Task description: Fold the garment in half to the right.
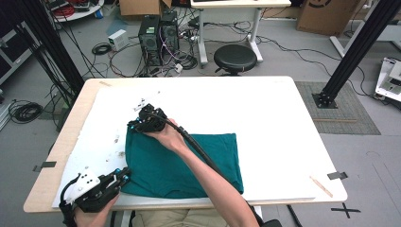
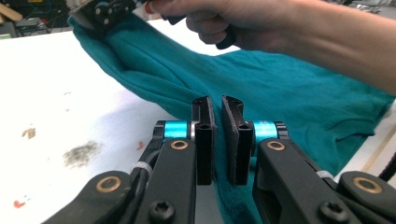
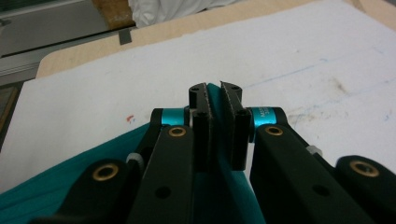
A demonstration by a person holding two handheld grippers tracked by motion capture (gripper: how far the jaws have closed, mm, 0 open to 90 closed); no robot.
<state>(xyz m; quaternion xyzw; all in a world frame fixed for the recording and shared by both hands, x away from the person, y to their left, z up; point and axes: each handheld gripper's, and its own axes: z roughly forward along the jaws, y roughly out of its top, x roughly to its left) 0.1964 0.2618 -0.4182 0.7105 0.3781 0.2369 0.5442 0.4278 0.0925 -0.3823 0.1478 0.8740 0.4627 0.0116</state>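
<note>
While lying folded near the front edge of the white surface (image 1: pixel 265 118), the teal cloth (image 1: pixel 189 165) is being gripped at two corners on its left side. The right tongs (image 1: pixel 142 124) are pinching the far left corner, with teal fabric showing between their pressed pads in the right gripper view, and the arm is crossing over the cloth. The left tongs (image 1: pixel 124 178) are pinching the near left corner, fabric caught between their nearly closed pads. Faint stains are marking the surface just beside the cloth's left edge.
</note>
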